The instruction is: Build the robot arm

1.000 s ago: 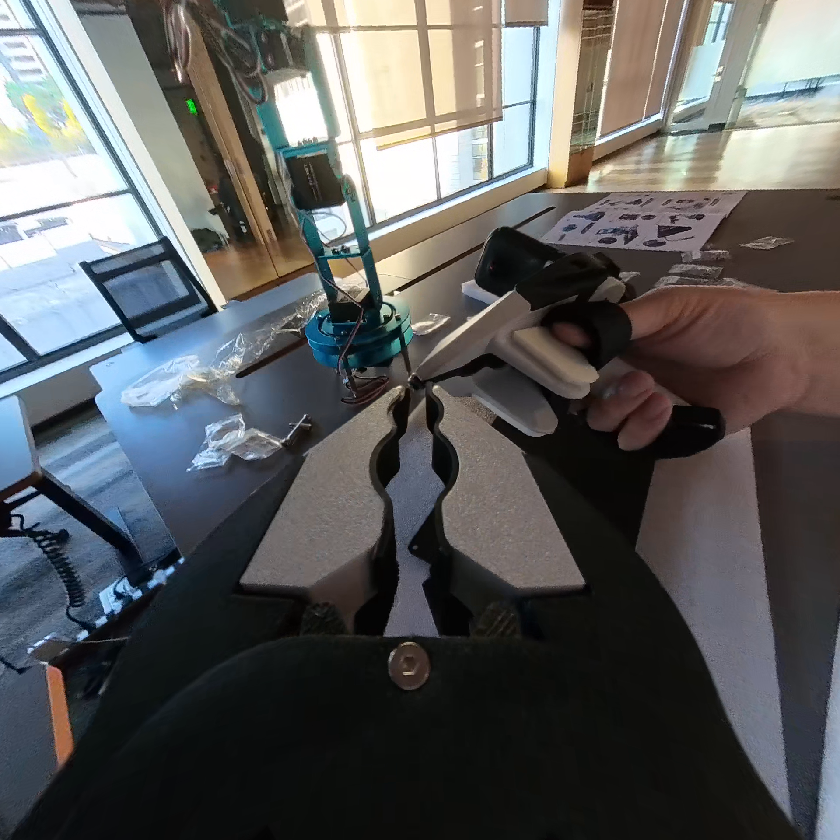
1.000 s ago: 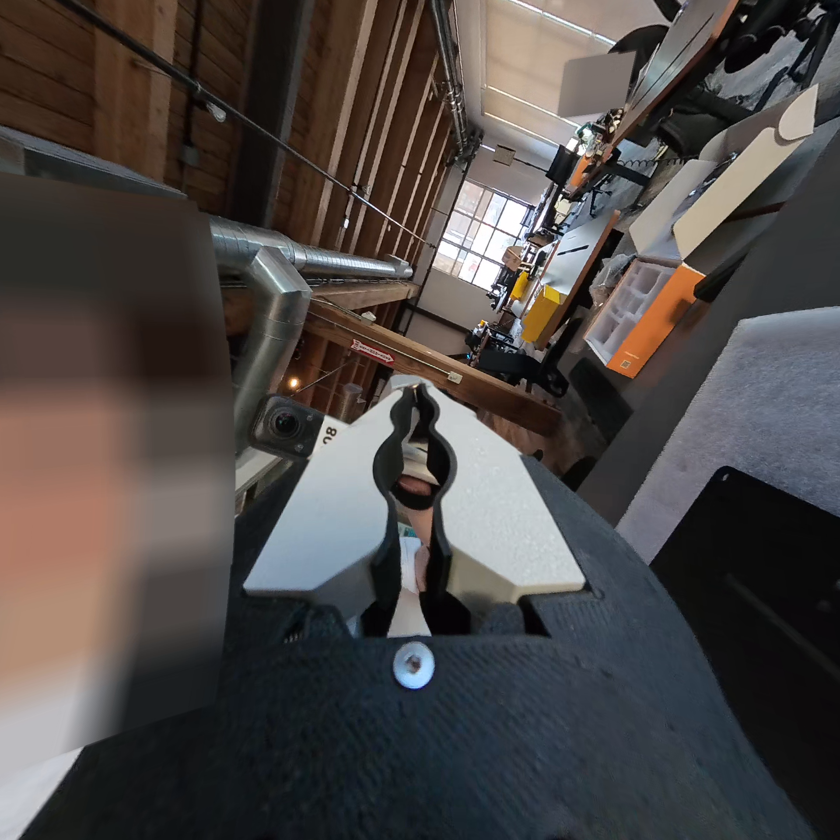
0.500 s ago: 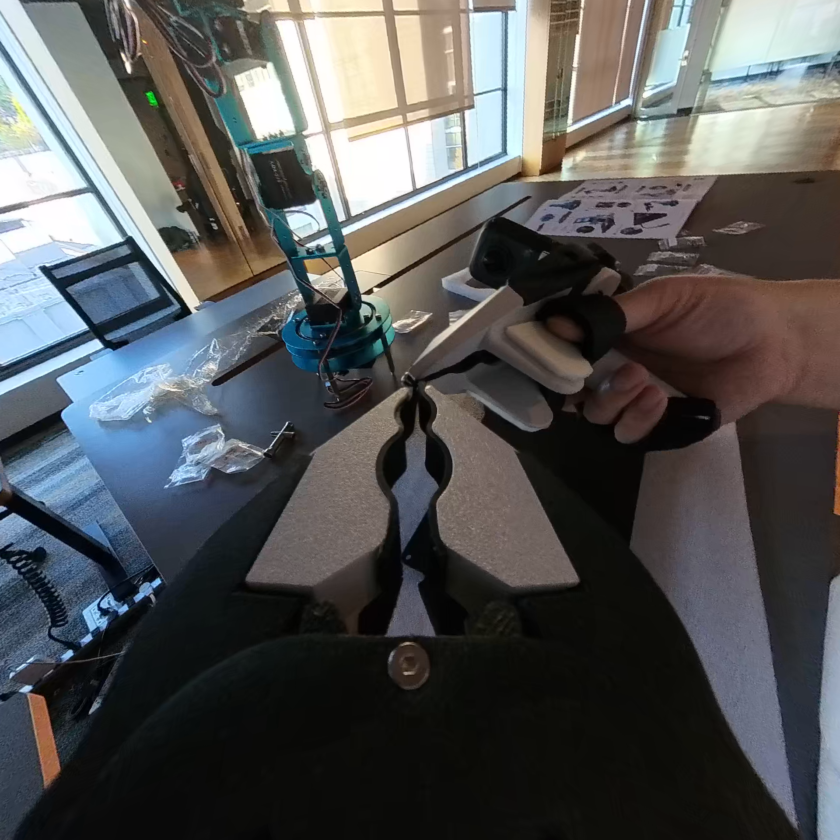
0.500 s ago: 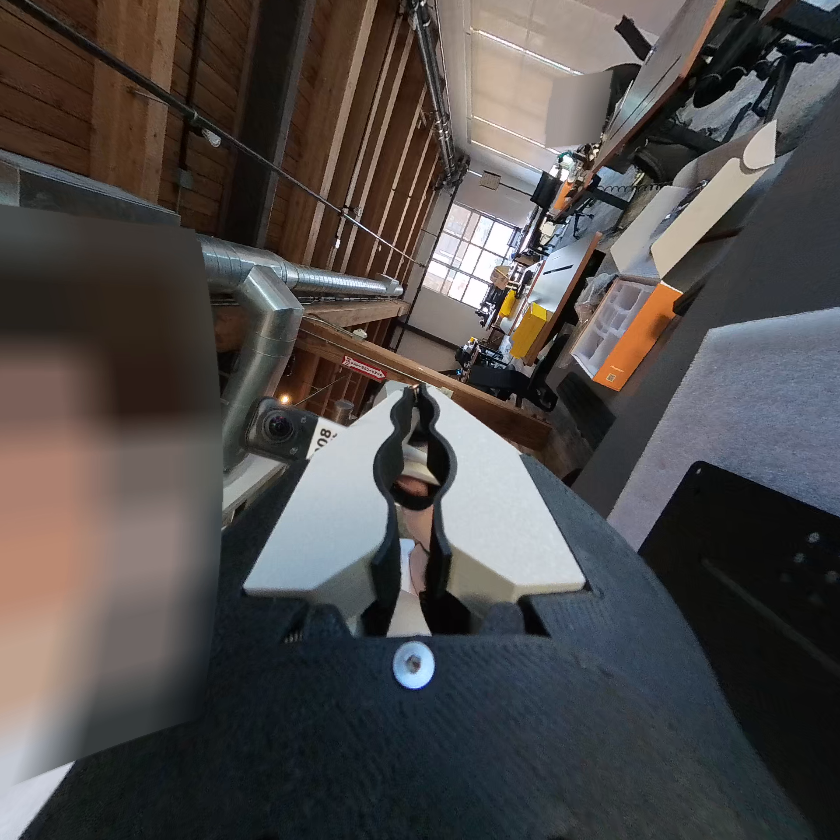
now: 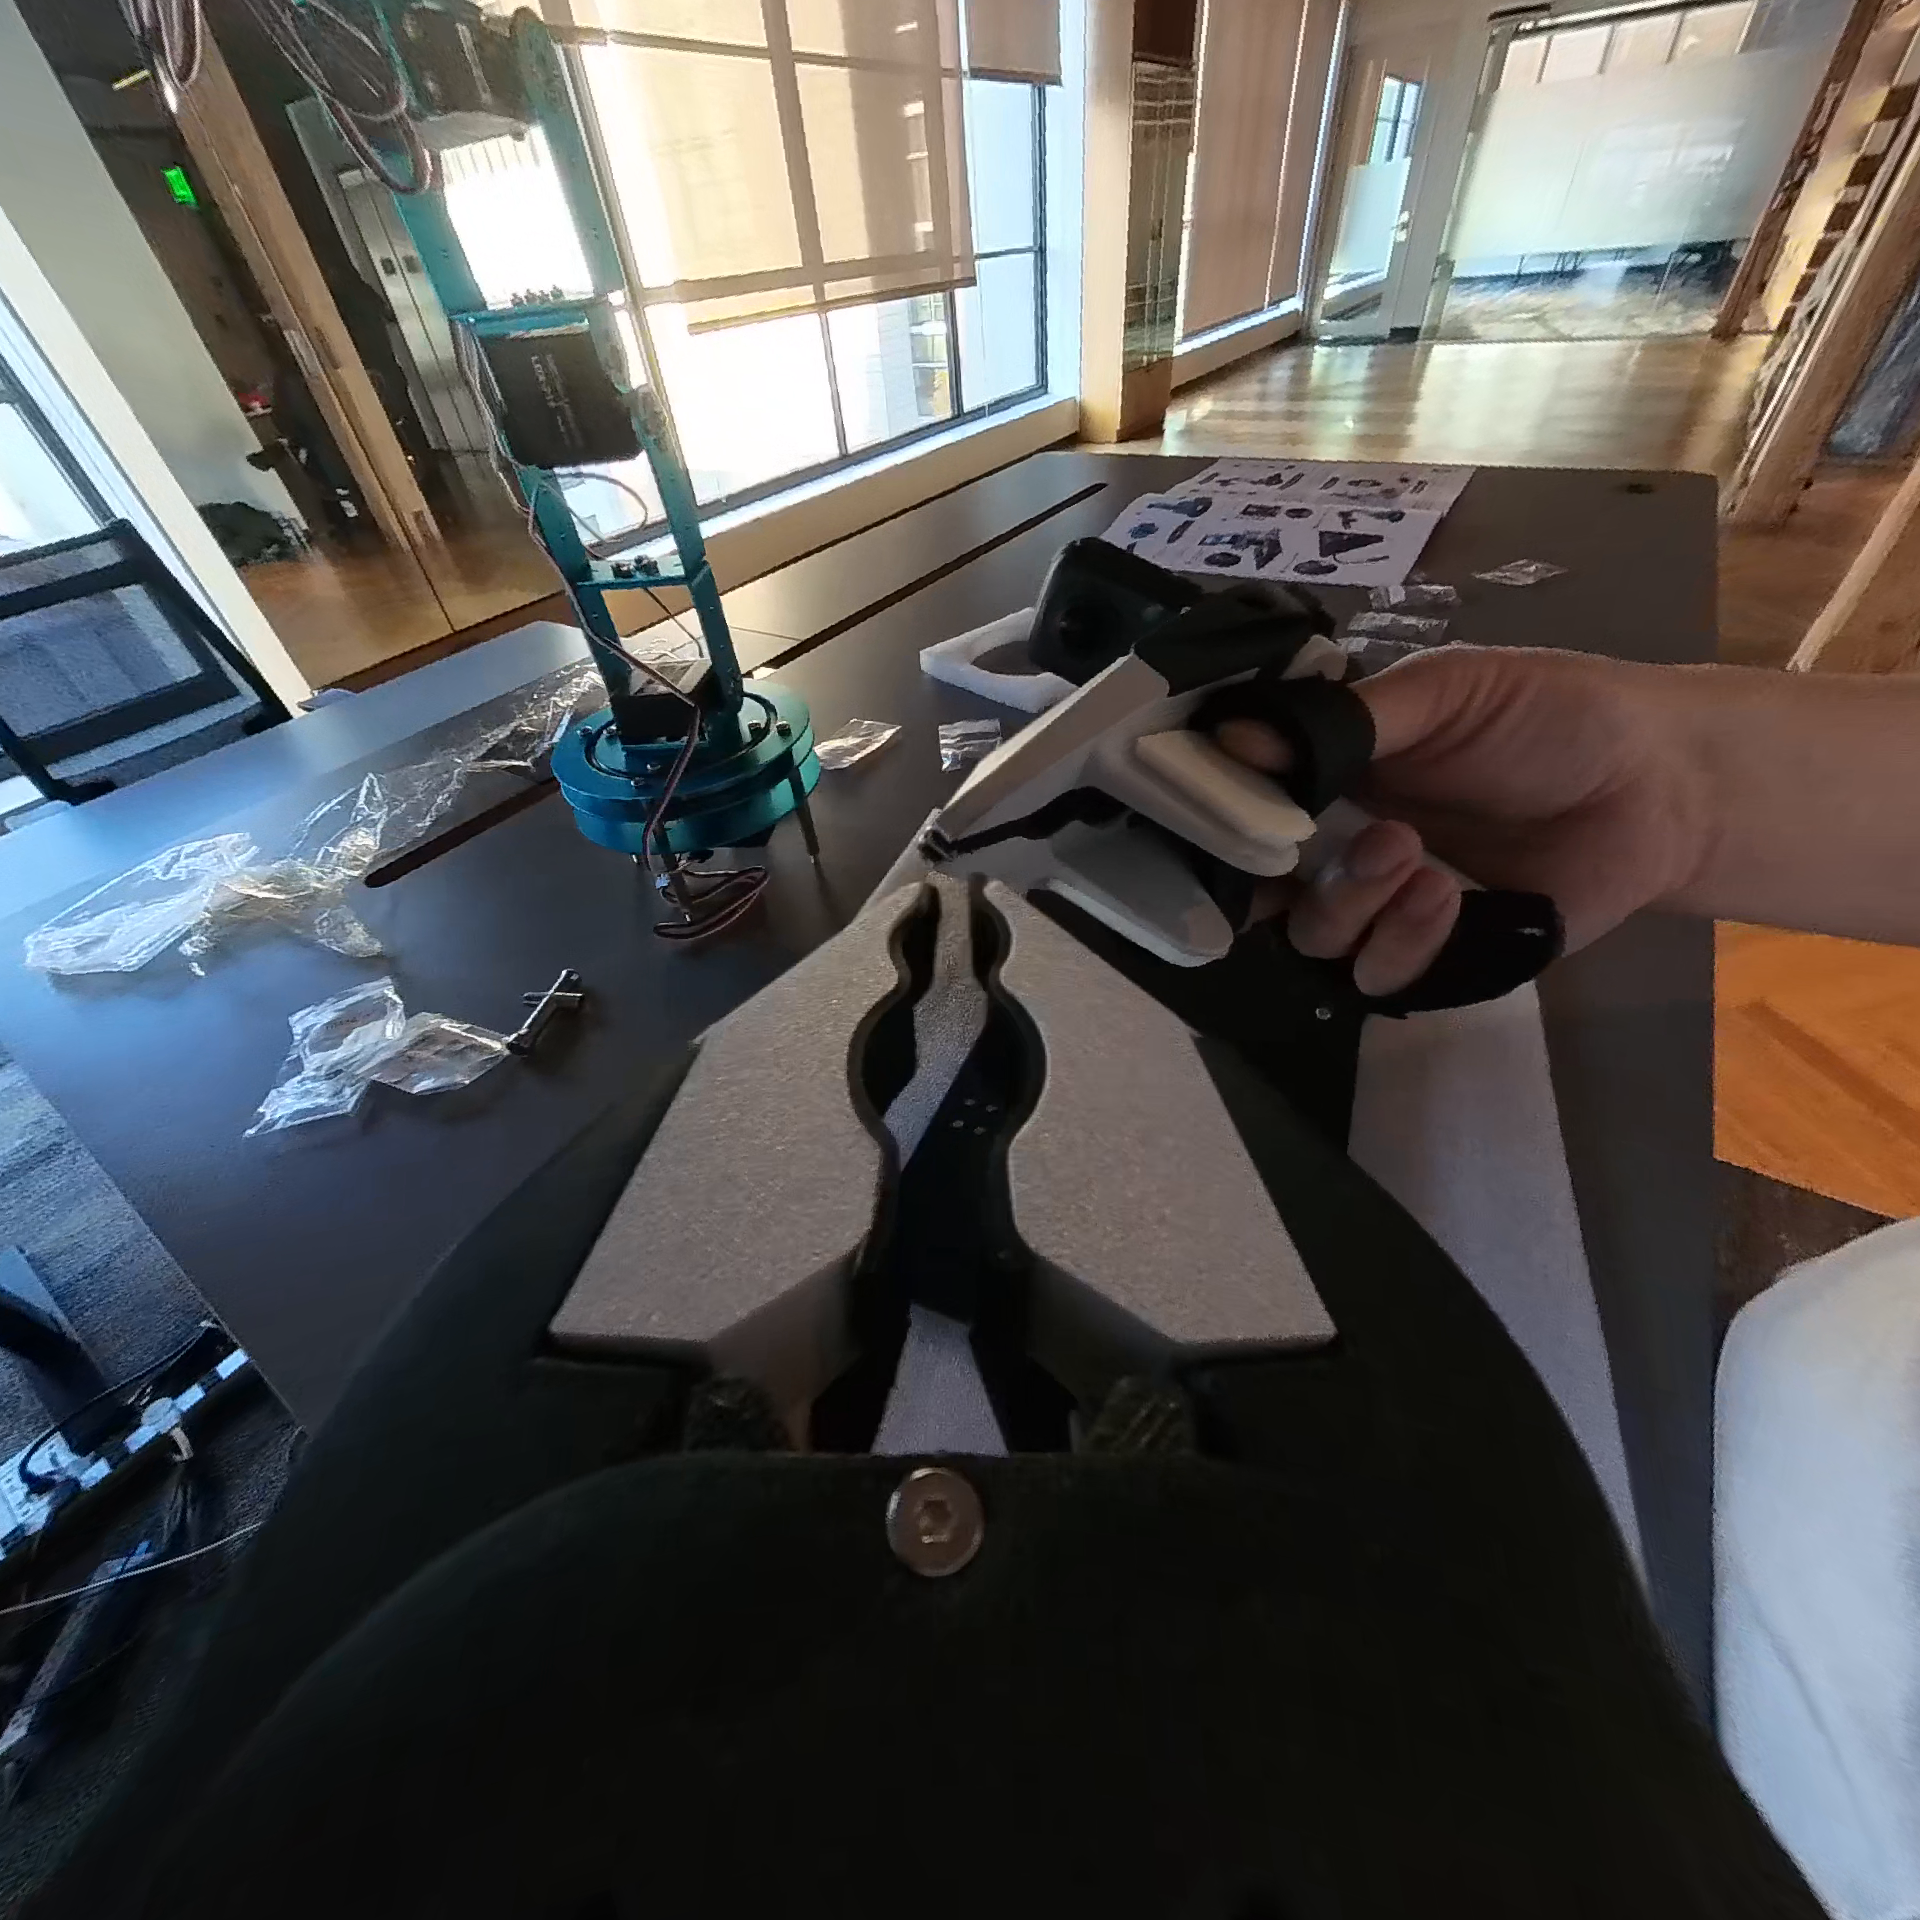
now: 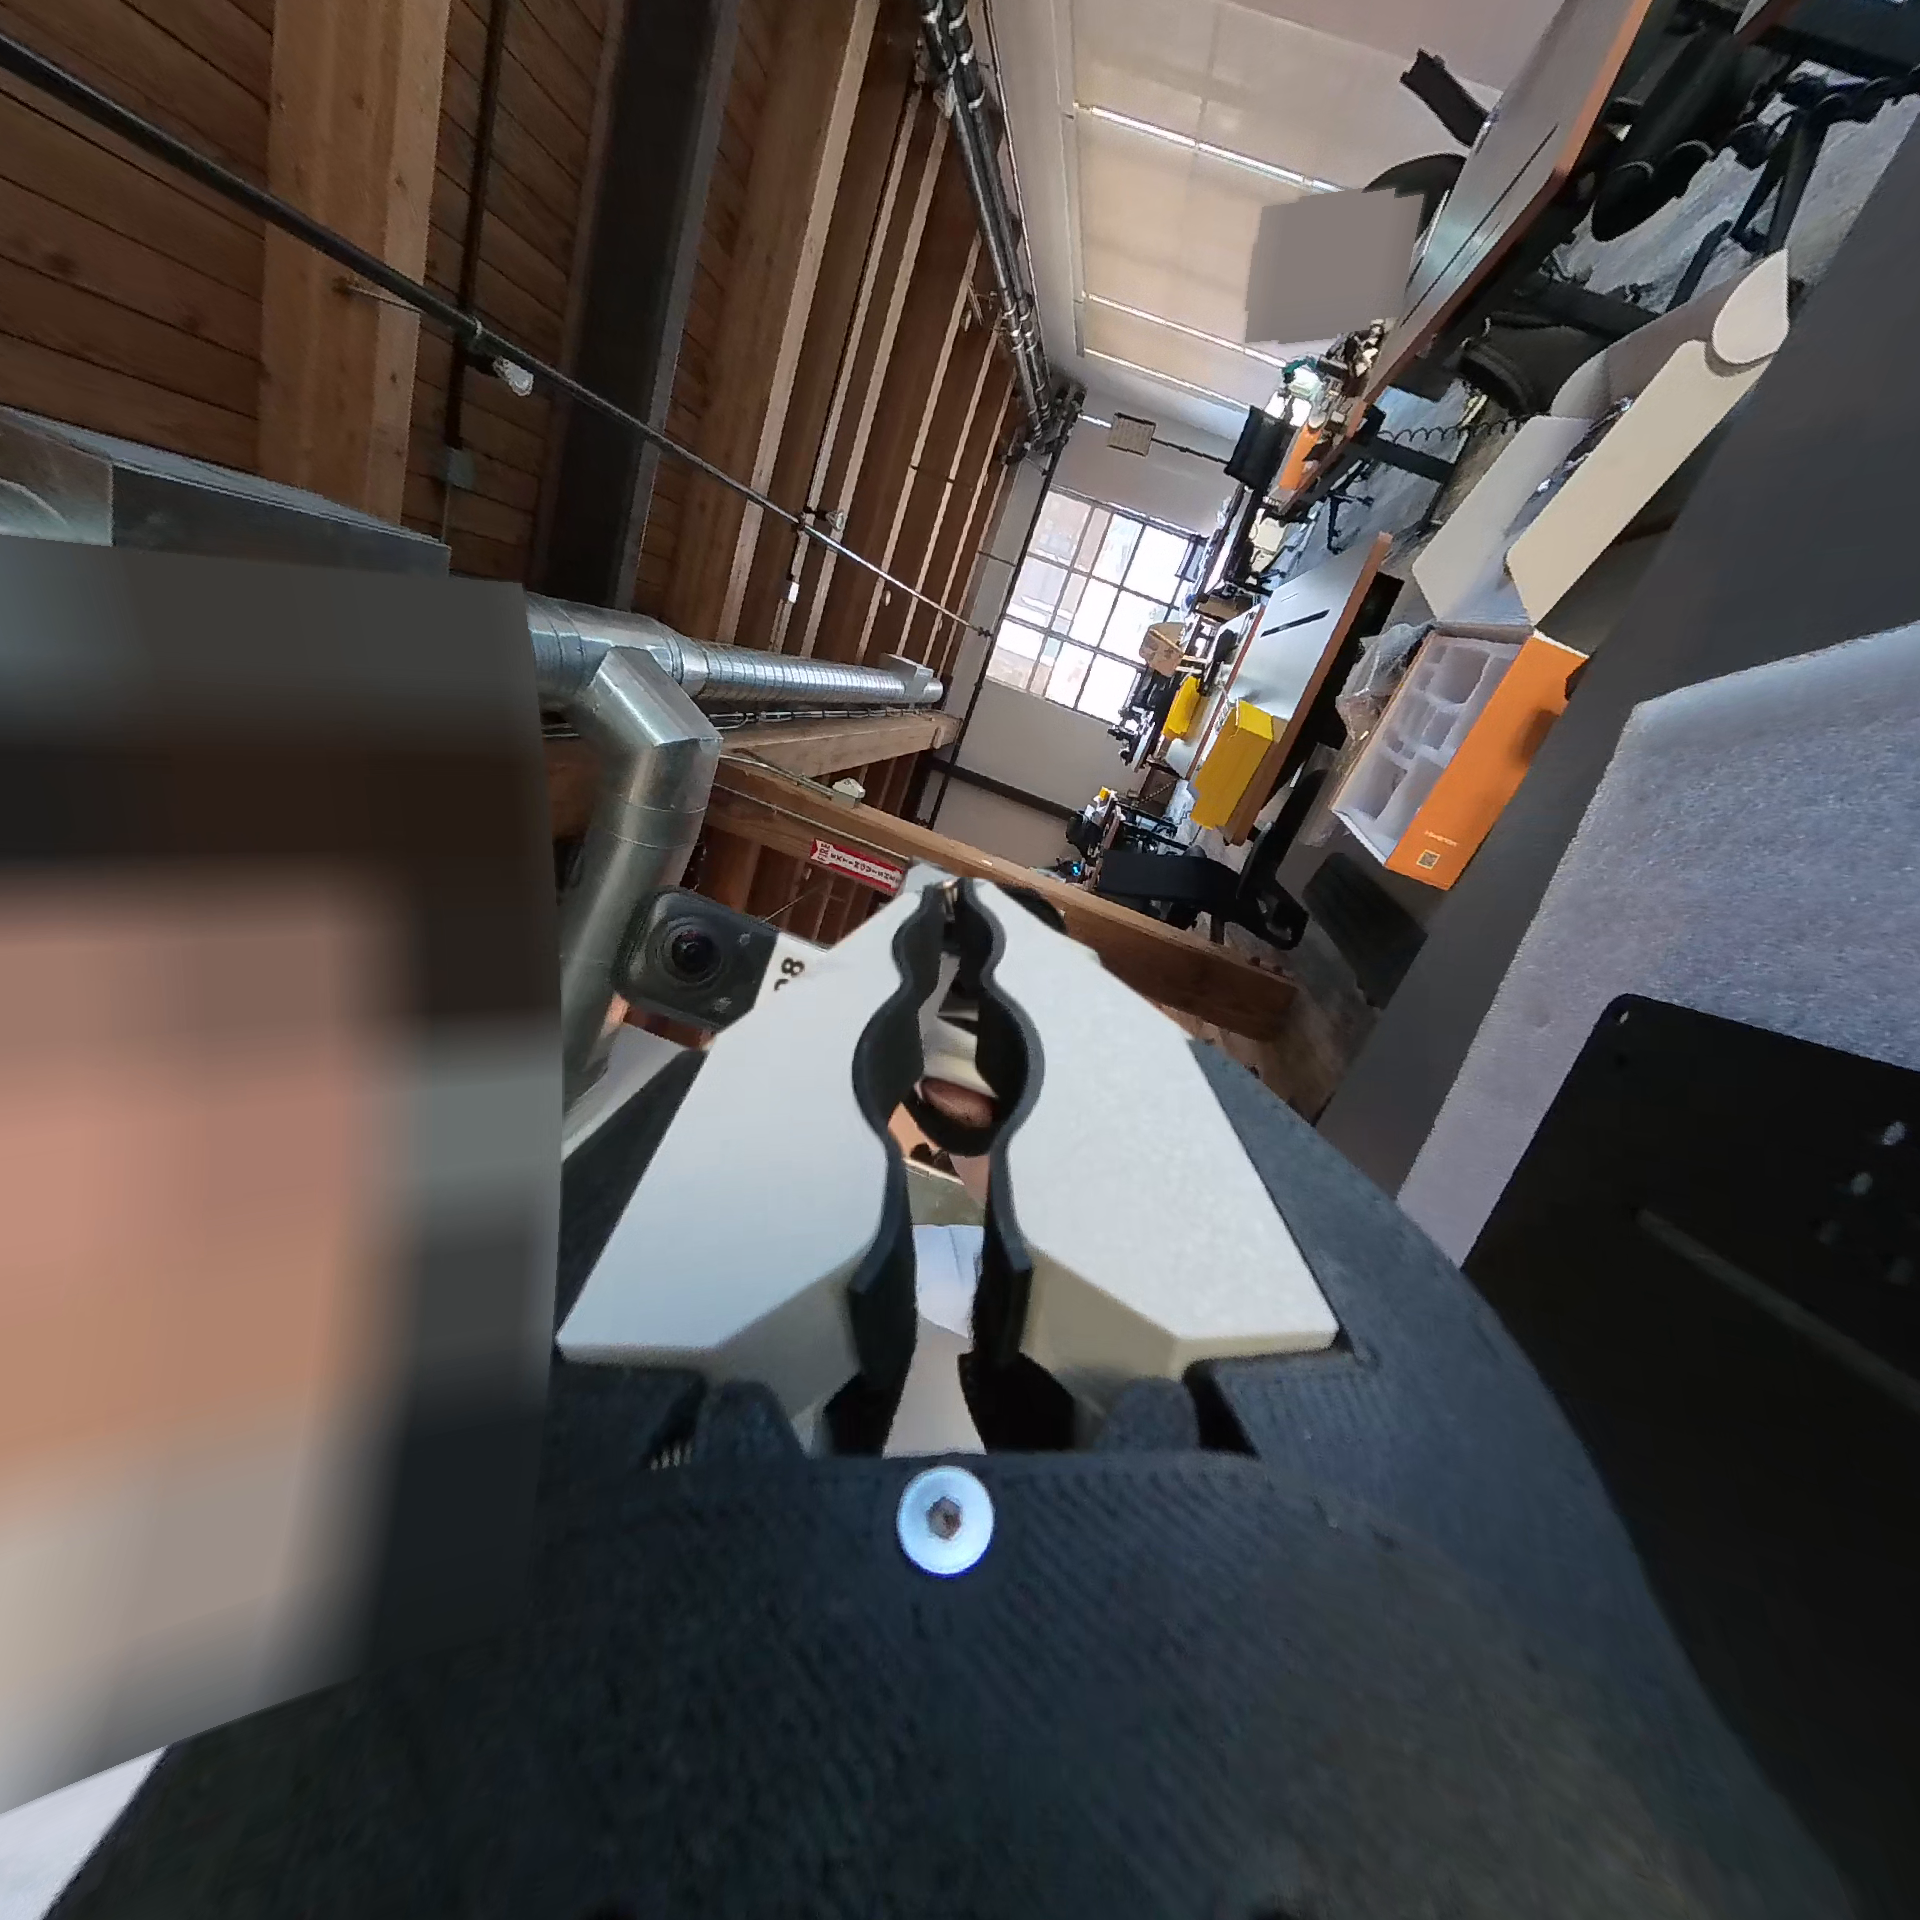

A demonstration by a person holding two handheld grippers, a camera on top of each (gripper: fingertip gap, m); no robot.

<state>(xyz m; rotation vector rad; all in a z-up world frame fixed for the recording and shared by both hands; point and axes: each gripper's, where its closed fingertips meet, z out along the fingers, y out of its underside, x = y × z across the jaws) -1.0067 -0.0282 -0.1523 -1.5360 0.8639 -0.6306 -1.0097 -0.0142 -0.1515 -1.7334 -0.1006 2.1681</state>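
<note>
My left gripper (image 5: 954, 891) hovers above a dark table (image 5: 312, 1122), its jaws a narrow gap apart with nothing between them. Just beyond its tips is my right gripper (image 5: 935, 842), held by a bare hand (image 5: 1538, 800), pointing left with its jaws together. In the right wrist view the right gripper (image 6: 951, 891) is shut. A tiny speck sits at its tips, too small to identify. The left gripper's camera (image 6: 691, 956) shows behind the right gripper. A black plate (image 5: 1278, 1023) lies on a white foam sheet (image 5: 1455, 1132) under the right gripper.
A teal robot-arm kit (image 5: 686, 769) stands on the table at centre left. Clear plastic bags (image 5: 156, 914) and a small black cross wrench (image 5: 545, 1018) lie to the left. A printed sheet (image 5: 1288, 520) and small part bags (image 5: 1403, 613) lie at the back. An orange box (image 6: 1475, 758) is beyond.
Both grippers have stayed tip to tip. The left view has drifted slightly, so the teal kit sits a little further left and the floor shows on the right.
</note>
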